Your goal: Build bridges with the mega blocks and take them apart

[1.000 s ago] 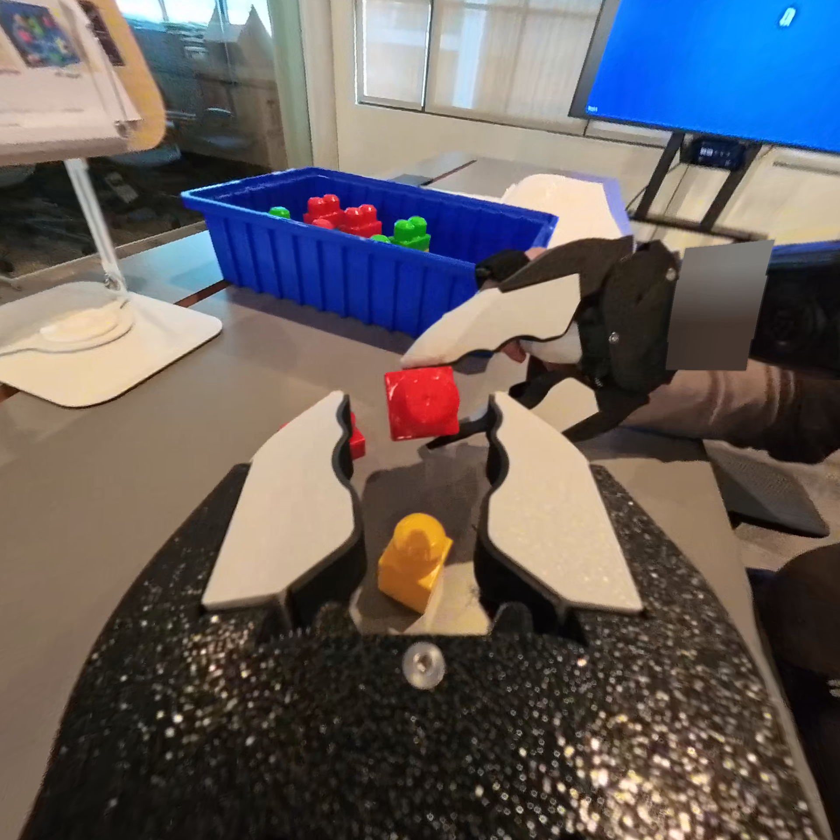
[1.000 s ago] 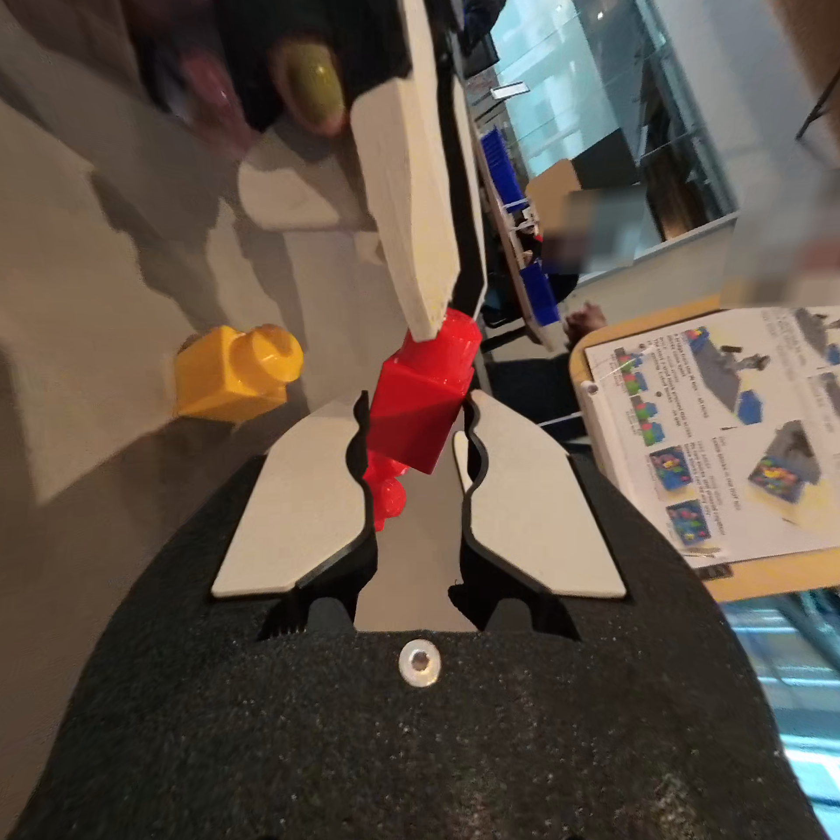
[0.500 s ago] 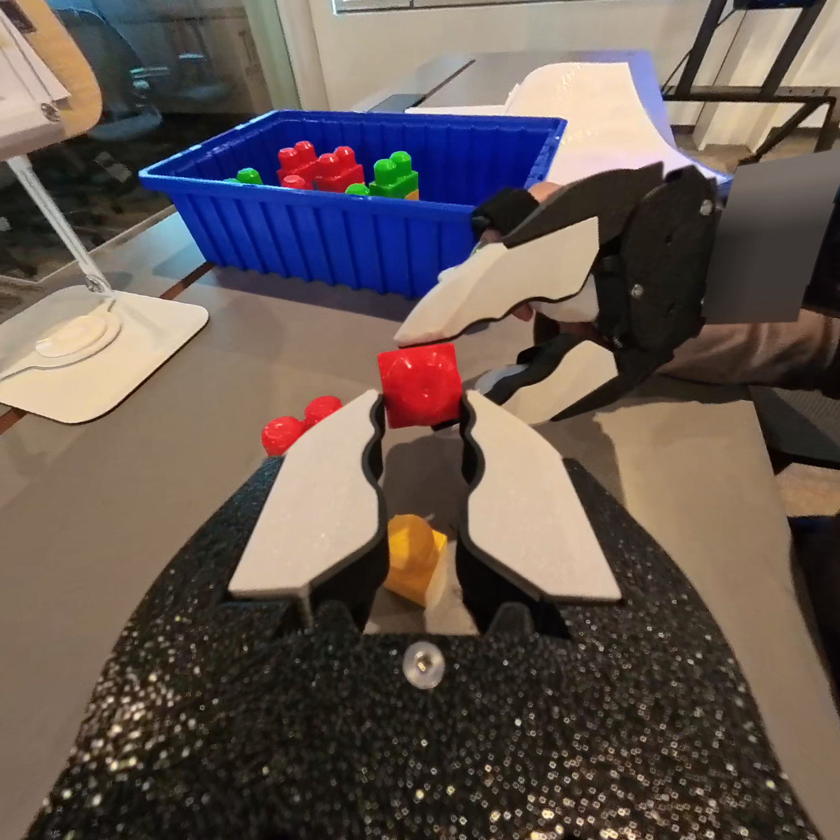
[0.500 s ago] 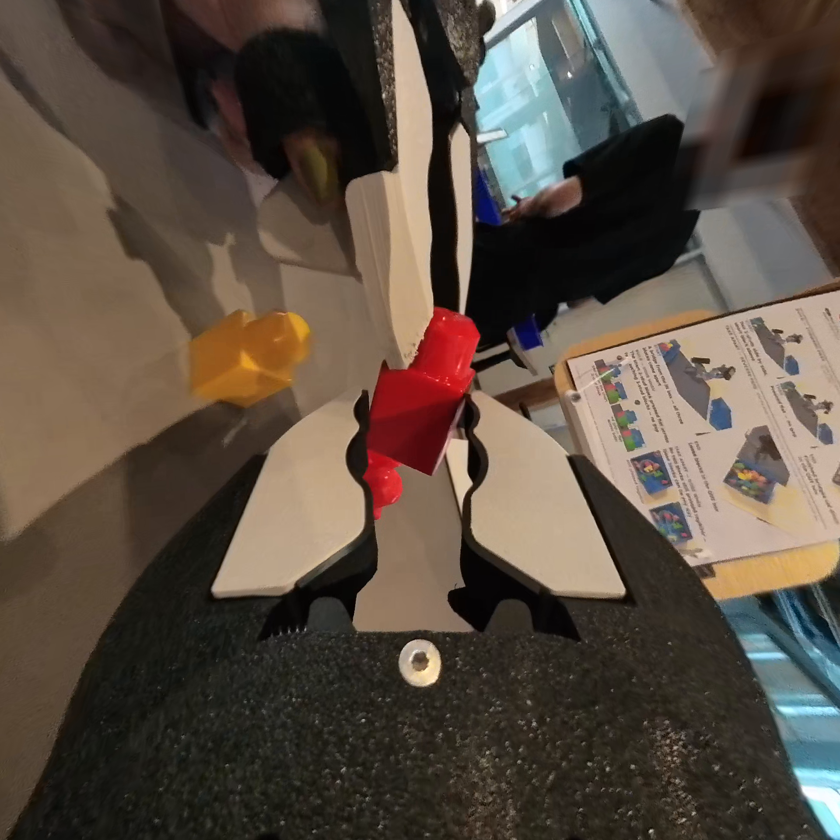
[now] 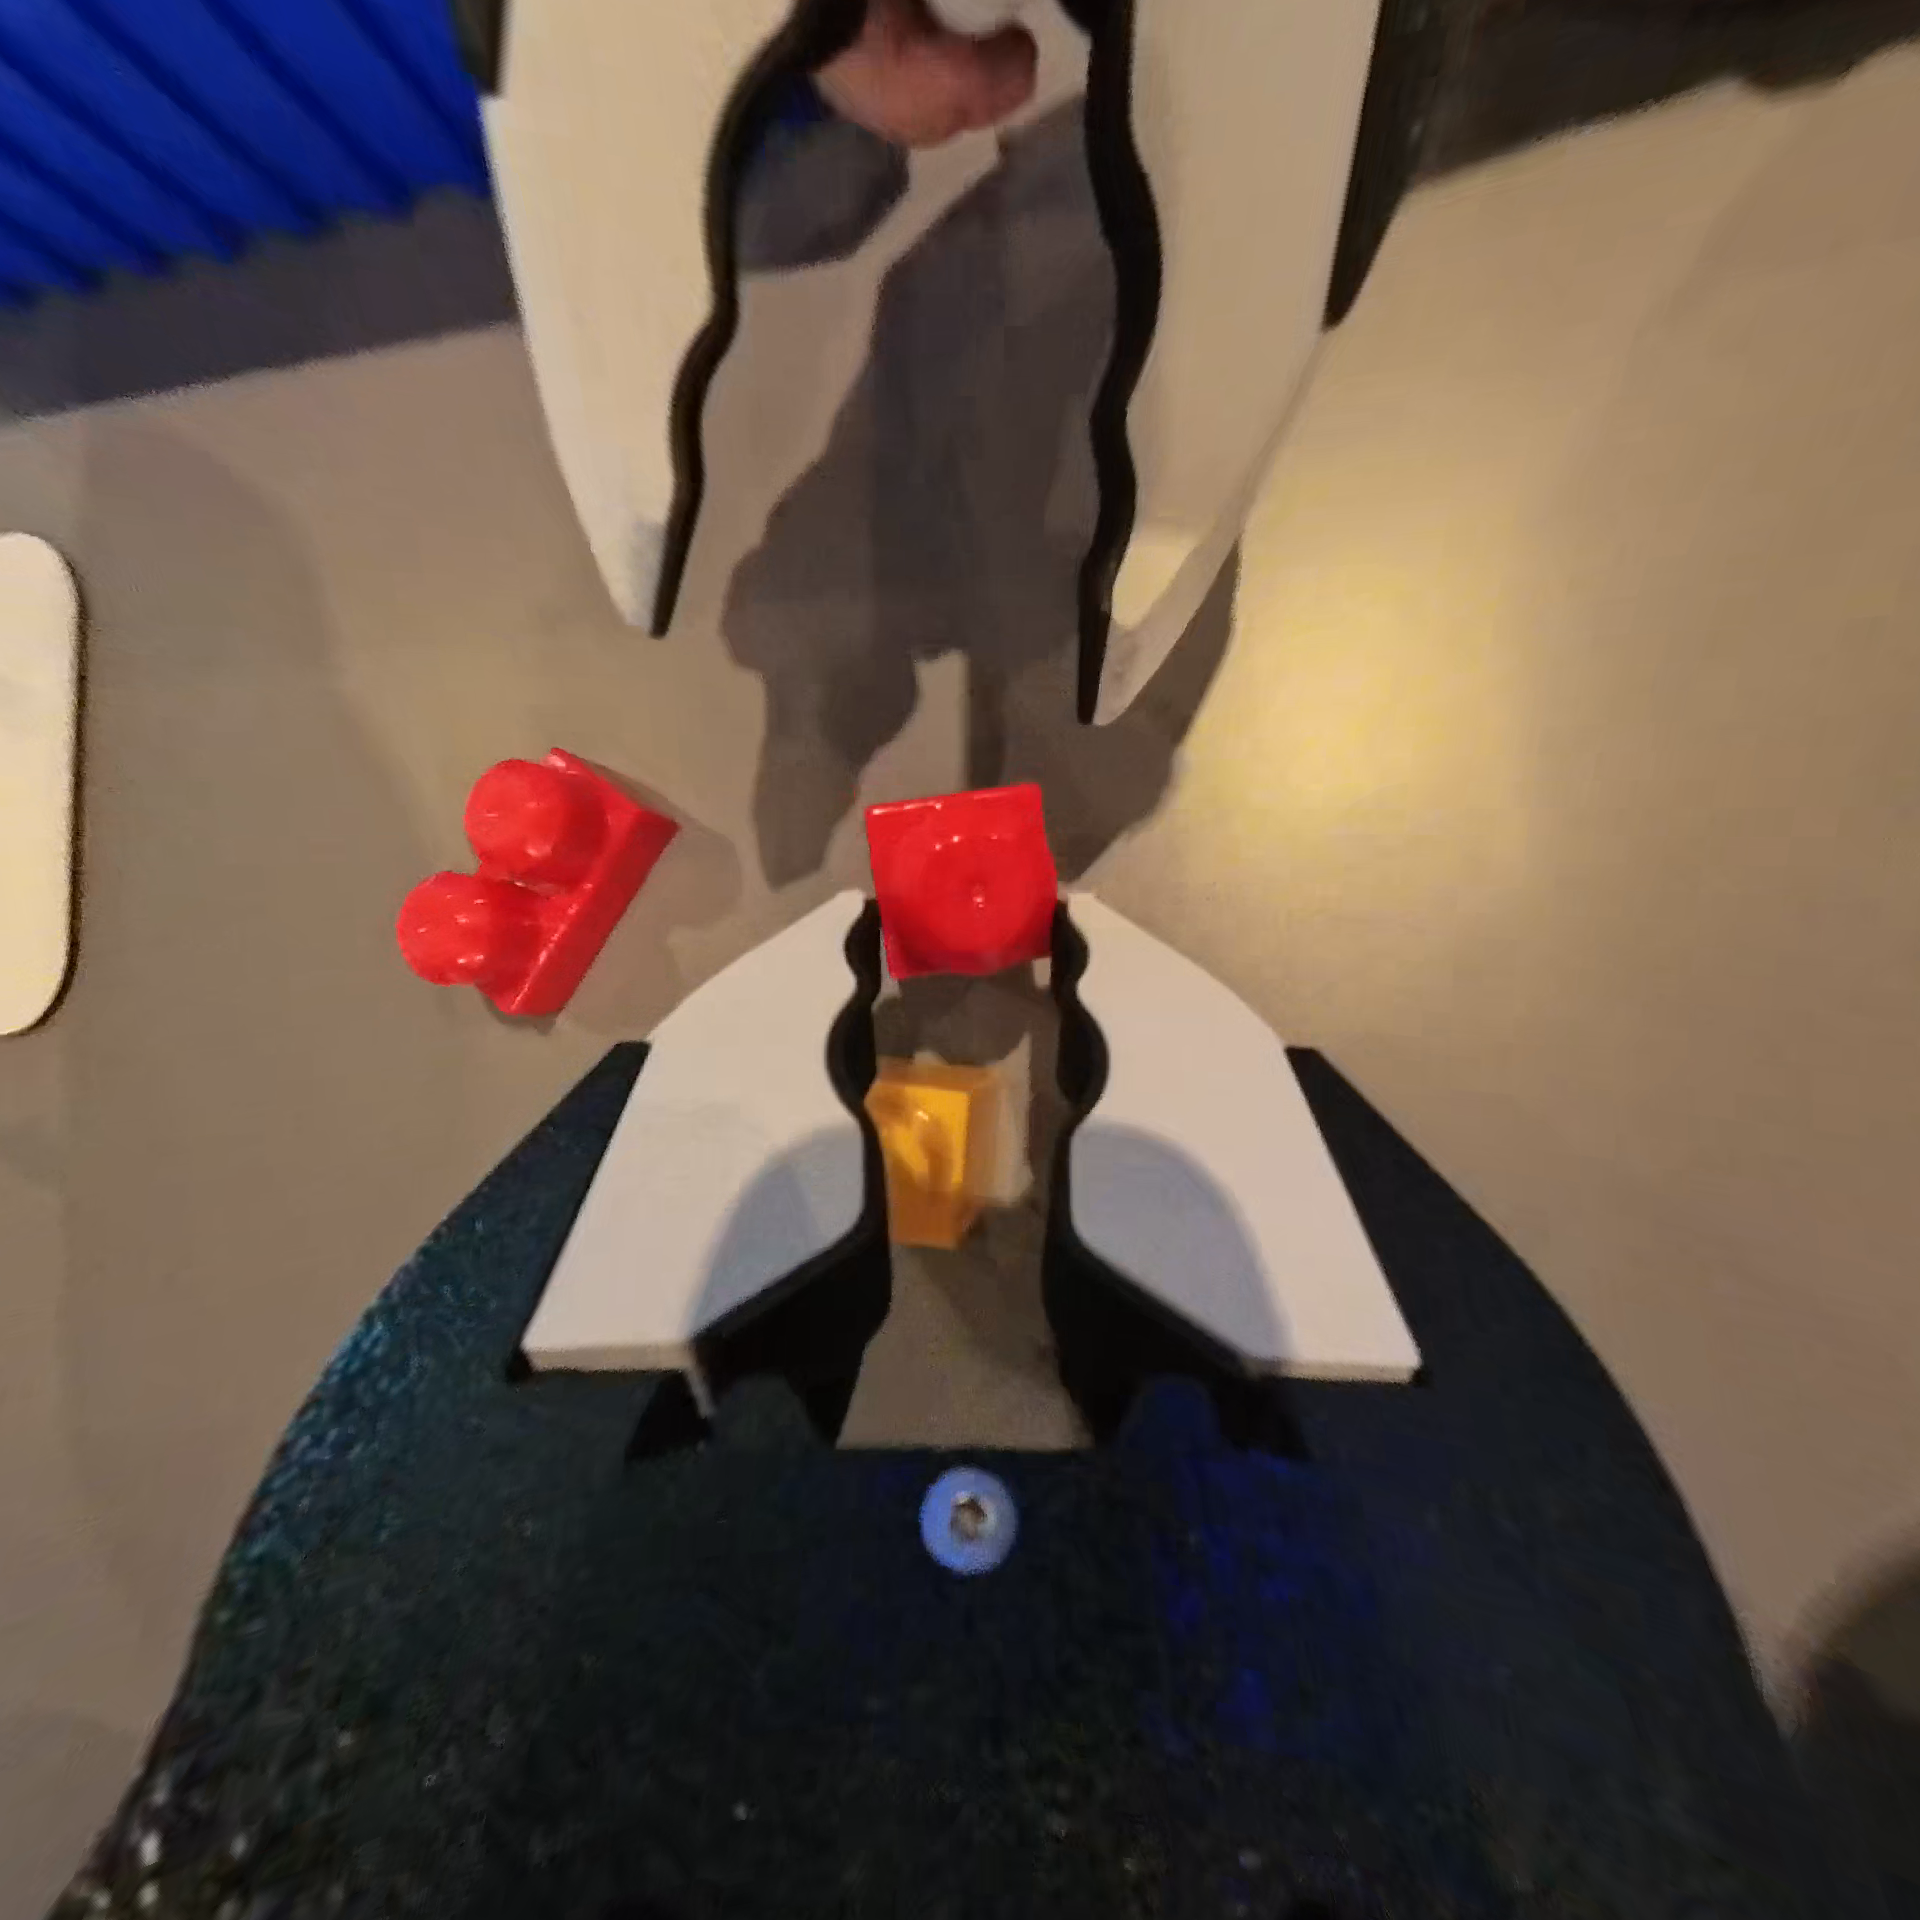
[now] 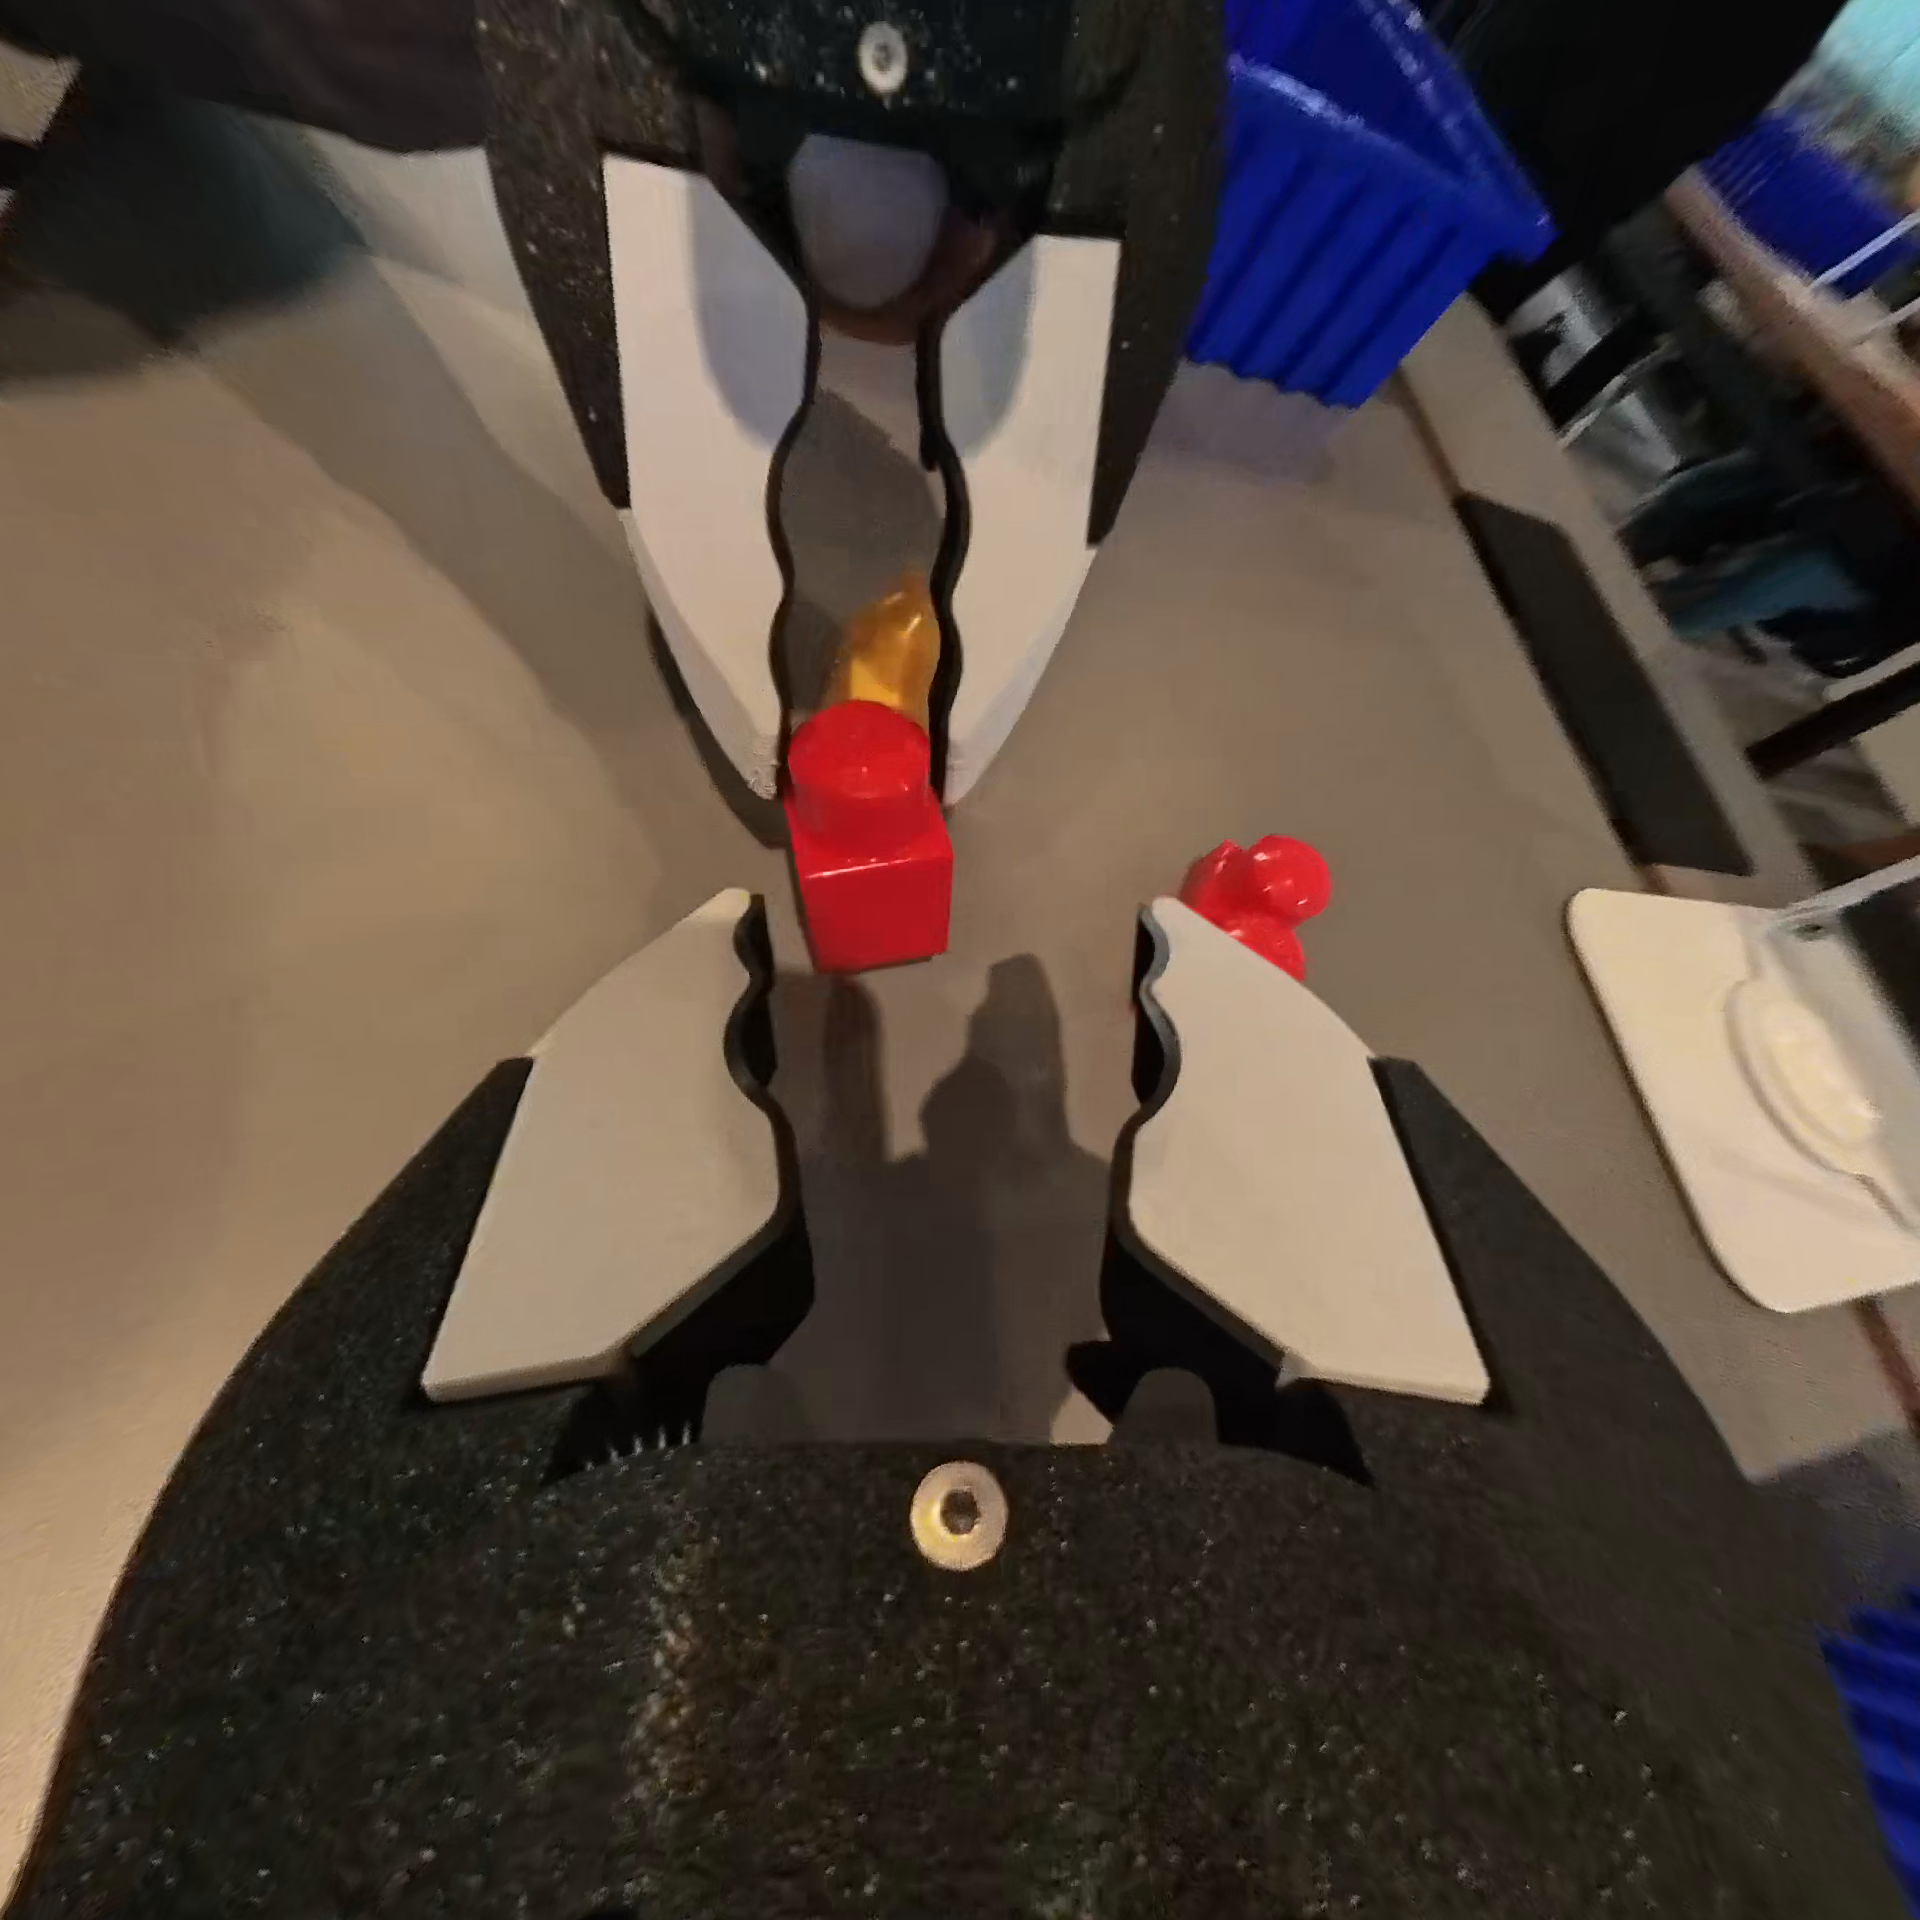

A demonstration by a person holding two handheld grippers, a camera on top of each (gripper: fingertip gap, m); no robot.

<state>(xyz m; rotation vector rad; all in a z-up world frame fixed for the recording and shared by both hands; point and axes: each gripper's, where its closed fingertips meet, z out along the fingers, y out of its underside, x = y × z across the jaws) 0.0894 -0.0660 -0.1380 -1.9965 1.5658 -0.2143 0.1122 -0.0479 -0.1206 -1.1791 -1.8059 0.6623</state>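
1. Left wrist view looks steeply down: the left tool (image 5: 961, 914) grips the red cube (image 5: 961, 883) at its fingertips, stud facing the camera.
2. Below that cube, in the gap between the fingers, the yellow block (image 5: 930, 1158) lies on the grey tabletop (image 5: 1558, 727).
3. To the left lies the red two-stud block (image 5: 525, 883) on its side, well apart from the cube.
4. Opposite, the right tool (image 5: 873, 665) points back at the camera, its fingers spread wide with nothing between them; a bit of the holder's hand (image 5: 925, 78) shows behind it.
5. At top left is a ribbed wall of the blue bin (image 5: 208, 135); at the left edge, a corner of the white stand base (image 5: 31, 779).
6. Right wrist view gives the reverse side: the right tool (image 6: 951, 935) is released and empty, with the red cube (image 6: 868, 862) just beyond its left fingertip.
7. Only this view shows the cube's side wall and the left tool (image 6: 862, 769) pinching it near the stud.
8. The yellow block (image 6: 888, 655) is a blur between the far fingers.
9. The two-stud block (image 6: 1262, 899) is half hidden behind the right finger; the stand base (image 6: 1714, 1091) and blue bin (image 6: 1340, 208) lie to the right.
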